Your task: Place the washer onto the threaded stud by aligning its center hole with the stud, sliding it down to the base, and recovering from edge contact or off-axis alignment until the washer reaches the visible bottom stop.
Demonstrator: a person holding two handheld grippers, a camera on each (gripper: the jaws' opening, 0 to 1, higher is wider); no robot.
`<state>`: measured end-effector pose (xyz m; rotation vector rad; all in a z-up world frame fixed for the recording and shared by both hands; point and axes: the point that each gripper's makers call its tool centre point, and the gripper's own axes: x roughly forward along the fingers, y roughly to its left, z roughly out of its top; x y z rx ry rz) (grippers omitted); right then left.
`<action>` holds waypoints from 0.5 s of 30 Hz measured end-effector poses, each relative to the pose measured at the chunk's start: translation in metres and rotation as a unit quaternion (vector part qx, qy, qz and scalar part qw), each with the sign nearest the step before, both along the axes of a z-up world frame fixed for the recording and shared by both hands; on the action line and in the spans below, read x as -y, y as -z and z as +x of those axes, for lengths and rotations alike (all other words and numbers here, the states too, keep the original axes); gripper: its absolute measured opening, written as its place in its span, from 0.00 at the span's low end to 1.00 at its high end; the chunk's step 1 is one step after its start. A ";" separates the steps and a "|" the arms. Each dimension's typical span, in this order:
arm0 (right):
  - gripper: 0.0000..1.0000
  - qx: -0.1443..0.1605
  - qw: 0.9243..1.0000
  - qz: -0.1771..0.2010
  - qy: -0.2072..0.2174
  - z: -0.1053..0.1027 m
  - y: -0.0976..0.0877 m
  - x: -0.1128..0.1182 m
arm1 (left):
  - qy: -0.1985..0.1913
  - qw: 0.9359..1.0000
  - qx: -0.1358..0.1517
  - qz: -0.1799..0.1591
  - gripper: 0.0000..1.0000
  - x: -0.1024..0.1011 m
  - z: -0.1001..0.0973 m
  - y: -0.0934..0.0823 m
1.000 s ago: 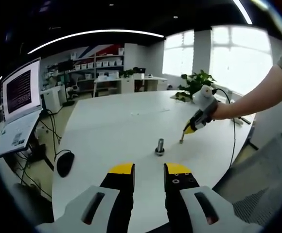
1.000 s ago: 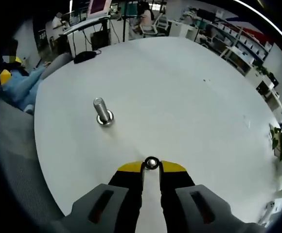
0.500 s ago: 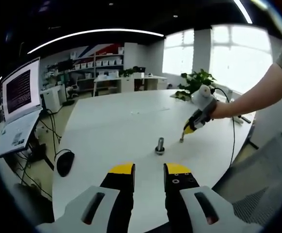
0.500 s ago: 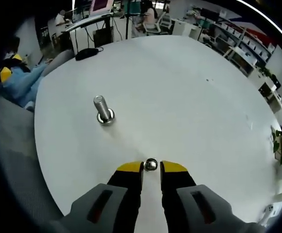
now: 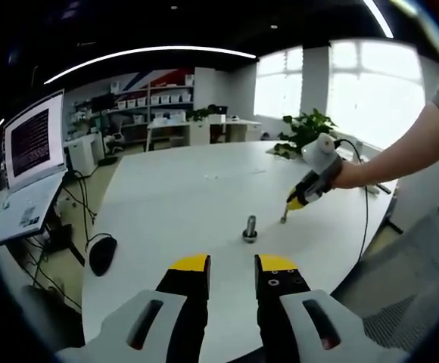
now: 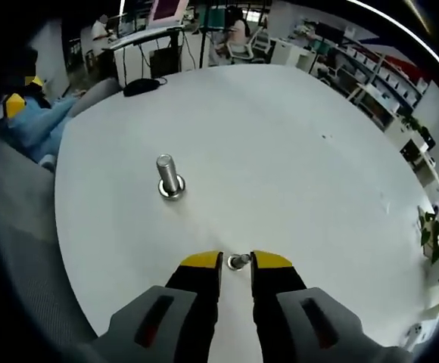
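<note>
A short metal threaded stud (image 5: 249, 226) stands upright on its flanged base on the white table (image 5: 174, 197). In the right gripper view the stud (image 6: 168, 174) is up and to the left of my right gripper (image 6: 237, 262), well apart from it. This gripper is shut on a small metal washer (image 6: 238, 262) held tilted between its yellow fingertips (image 6: 202, 261). In the left gripper view the right gripper (image 5: 289, 210) hangs just right of the stud, low over the table, at the end of a person's arm. My left gripper (image 5: 231, 265) is open and holds nothing, nearer the table's edge than the stud.
A black mouse (image 5: 102, 255) lies near the table's left edge beside a laptop (image 5: 24, 208) and a lit screen (image 5: 32, 140). A grey chair (image 5: 412, 287) stands at the right, a plant (image 5: 304, 128) behind. A person in blue (image 6: 30, 125) sits at the table's edge.
The washer in the right gripper has turned from face-on to tilted and looks smaller. The right gripper view has shifted slightly, so the stud sits a little further right. The left gripper has not moved.
</note>
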<state>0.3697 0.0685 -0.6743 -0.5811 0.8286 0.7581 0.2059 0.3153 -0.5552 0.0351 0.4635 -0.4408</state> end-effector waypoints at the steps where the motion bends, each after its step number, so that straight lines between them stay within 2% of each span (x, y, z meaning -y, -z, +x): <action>1: 0.18 0.004 1.000 0.002 0.001 0.000 -0.002 0.001 | 0.001 1.000 0.000 0.000 0.21 0.000 0.000 0.000; 6: 0.19 0.015 1.000 0.017 0.019 -0.002 -0.012 0.007 | 0.002 1.000 0.000 0.000 0.21 0.001 0.000 0.000; 11: 0.19 0.038 0.995 0.075 0.055 -0.006 -0.037 0.006 | 0.002 1.000 0.001 -0.004 0.22 0.001 -0.001 -0.001; 13: 0.19 0.046 0.993 0.095 0.056 -0.009 -0.044 0.003 | 0.005 1.000 0.002 -0.003 0.22 0.002 -0.001 -0.001; 14: 0.19 0.043 0.990 0.118 0.055 -0.012 -0.048 -0.002 | 0.007 1.000 0.003 -0.001 0.22 0.002 -0.001 -0.001; 15: 0.19 0.043 0.991 0.117 0.058 -0.014 -0.049 -0.002 | 0.008 1.000 0.002 0.001 0.22 0.003 -0.001 -0.001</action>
